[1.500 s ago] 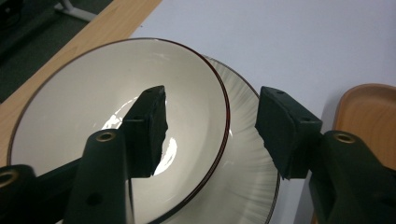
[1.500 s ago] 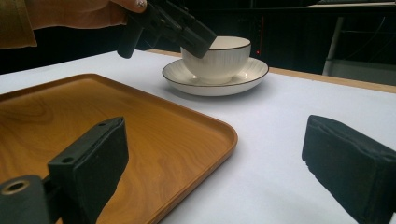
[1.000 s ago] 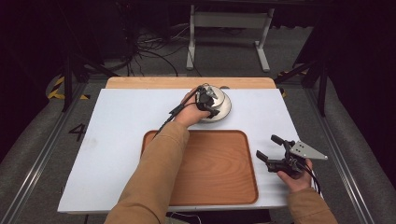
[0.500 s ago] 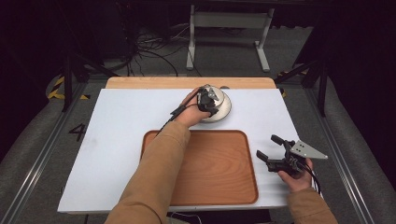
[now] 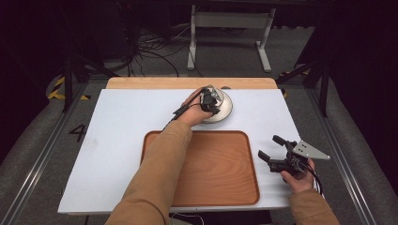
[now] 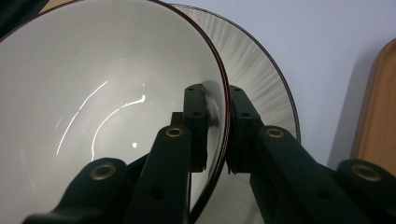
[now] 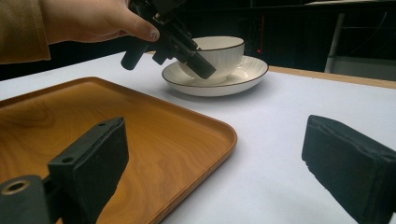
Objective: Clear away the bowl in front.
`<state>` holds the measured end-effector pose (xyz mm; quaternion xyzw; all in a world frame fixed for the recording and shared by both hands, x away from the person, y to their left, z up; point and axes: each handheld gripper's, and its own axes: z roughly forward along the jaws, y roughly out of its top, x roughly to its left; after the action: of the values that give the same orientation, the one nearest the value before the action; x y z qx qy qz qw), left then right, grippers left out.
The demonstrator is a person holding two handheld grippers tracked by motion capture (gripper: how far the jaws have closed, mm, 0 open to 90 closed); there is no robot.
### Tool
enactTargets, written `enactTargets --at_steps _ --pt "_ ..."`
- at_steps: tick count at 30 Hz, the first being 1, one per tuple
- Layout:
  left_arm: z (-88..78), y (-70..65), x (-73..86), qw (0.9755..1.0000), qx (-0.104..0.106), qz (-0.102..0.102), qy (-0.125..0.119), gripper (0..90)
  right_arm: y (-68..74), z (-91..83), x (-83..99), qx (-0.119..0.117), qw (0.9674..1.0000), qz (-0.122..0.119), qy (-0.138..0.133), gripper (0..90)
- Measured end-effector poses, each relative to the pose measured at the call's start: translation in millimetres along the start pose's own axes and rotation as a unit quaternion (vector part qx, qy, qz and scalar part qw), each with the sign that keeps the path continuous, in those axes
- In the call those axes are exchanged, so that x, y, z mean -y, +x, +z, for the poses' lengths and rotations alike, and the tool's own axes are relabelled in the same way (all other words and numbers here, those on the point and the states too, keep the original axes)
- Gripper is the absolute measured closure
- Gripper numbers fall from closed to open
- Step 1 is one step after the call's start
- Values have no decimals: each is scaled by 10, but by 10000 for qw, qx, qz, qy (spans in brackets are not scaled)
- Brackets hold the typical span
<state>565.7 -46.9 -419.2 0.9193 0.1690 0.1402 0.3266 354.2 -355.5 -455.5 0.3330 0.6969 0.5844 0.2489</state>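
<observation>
Fingers (image 6: 198, 126) of the left gripper (image 6: 217, 135) stay clamped on the bowl (image 6: 112, 93) rim, unmoved beyond the tray (image 5: 220, 164); right gripper (image 5: 277, 152) waits wide open, empty.

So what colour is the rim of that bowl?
Dark reddish-brown on the white bowl, clearest in the left gripper view.

A white bowl (image 7: 215, 53) with a dark rim stands upright on a matching saucer (image 7: 243, 74) at the far side of the table, just beyond a brown wooden tray (image 5: 225, 164) lying flat.
</observation>
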Motion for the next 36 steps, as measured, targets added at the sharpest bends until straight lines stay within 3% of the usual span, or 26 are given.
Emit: enactTargets --at_steps 9,15,24,28,36 --pt "-28 -20 -50 9994 -1 221 260 824 -2 1 0 8 10000 9 -6 77" --pt "-37 -25 -84 9991 -65 253 330 824 -2 -2 0 10 10000 22 -3 75" --pt "-165 -4 -126 9995 -54 160 285 817 -3 -1 0 26 10000 30 -3 75" --pt "-228 -41 -153 9990 -10 250 361 816 -3 -1 0 35 10000 35 -3 75" --pt "-386 -109 -211 9989 -63 378 275 816 0 0 0 39 10000 35 -8 74"
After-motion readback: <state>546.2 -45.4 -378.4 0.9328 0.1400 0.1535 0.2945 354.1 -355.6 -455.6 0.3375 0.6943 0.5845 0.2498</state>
